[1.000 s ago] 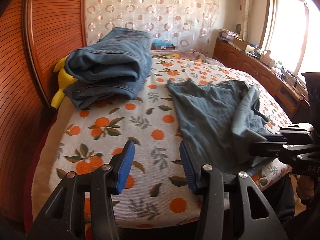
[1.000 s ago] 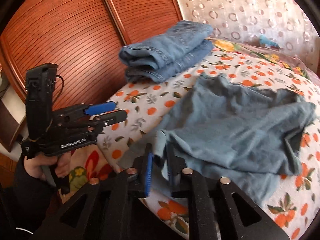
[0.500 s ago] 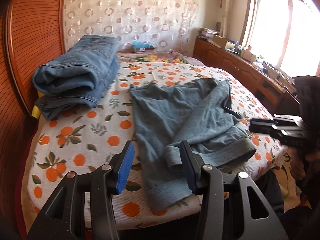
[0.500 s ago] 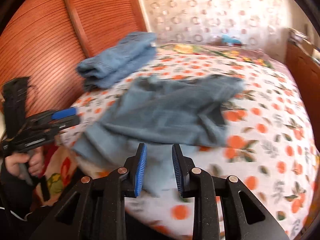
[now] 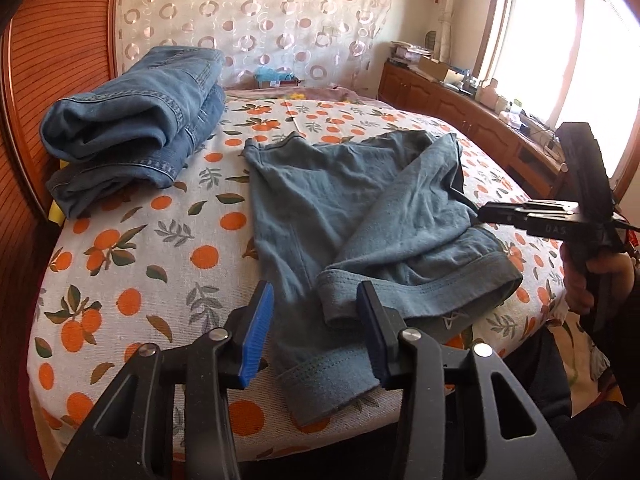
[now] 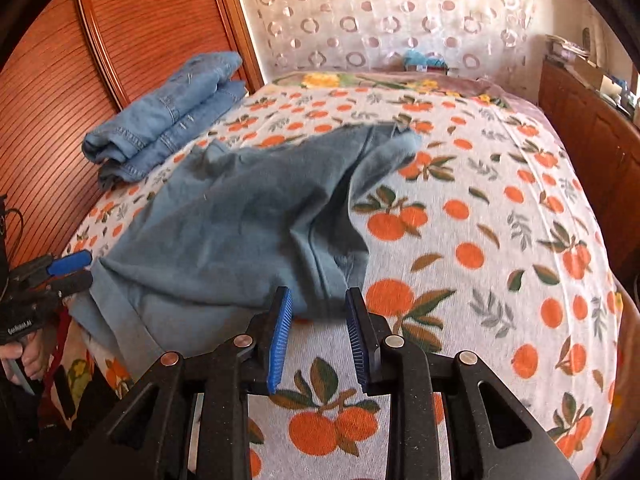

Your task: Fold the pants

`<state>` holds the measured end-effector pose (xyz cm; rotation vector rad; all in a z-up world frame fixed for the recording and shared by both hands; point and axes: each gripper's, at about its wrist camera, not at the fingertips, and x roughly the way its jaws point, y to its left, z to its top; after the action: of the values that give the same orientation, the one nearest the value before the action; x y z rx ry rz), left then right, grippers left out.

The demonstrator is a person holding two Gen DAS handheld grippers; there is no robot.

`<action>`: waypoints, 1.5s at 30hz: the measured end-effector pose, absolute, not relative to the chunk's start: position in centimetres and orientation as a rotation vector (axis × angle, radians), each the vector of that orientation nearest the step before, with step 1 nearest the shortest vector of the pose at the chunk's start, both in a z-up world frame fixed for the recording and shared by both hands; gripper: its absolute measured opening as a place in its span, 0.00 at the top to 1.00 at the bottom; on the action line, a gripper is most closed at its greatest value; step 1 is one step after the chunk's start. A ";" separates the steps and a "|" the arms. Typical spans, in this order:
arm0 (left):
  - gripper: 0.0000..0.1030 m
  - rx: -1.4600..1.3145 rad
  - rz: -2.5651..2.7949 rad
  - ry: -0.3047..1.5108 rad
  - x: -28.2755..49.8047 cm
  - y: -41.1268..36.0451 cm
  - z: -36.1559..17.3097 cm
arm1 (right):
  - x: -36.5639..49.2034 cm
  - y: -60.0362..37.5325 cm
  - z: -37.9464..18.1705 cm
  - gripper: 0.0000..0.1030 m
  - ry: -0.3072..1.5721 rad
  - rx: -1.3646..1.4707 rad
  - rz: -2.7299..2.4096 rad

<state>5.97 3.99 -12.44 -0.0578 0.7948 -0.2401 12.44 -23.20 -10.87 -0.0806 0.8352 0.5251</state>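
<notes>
Grey-blue pants (image 5: 340, 208) lie crumpled on the orange-print bed (image 5: 132, 280), one leg folded across the other, cuffs near the front edge. My left gripper (image 5: 316, 320) hovers over the nearest cuff; its jaws are closing, the cuff shows between them, and the pads do not press on it. In the right wrist view the pants (image 6: 240, 220) spread to the left. My right gripper (image 6: 318, 320) stands open just off their near edge, holding nothing. Each gripper also shows in the other view: the right gripper (image 5: 500, 214) at the pants' right side, the left gripper (image 6: 60, 272) at their left corner.
Folded blue jeans (image 5: 132, 120) are stacked at the back left of the bed, beside the wooden headboard (image 5: 52, 40). A wooden cabinet (image 5: 480, 120) with clutter runs along the right under the window. Bare sheet (image 6: 500, 240) lies right of the pants.
The right gripper has let go of the pants' edge, opened, and moved right along the bed's front. The left gripper has shifted right over the cuff, and its jaws have narrowed.
</notes>
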 end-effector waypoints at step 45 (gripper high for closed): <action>0.95 -0.148 -0.209 0.800 1.5 6.2 -12.8 | 26.7 -3.8 -6.1 0.91 0.726 -0.318 0.737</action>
<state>1.49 6.15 -12.84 -0.1482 0.8005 -0.2086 26.68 -3.80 -6.08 -0.3181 0.7259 0.7372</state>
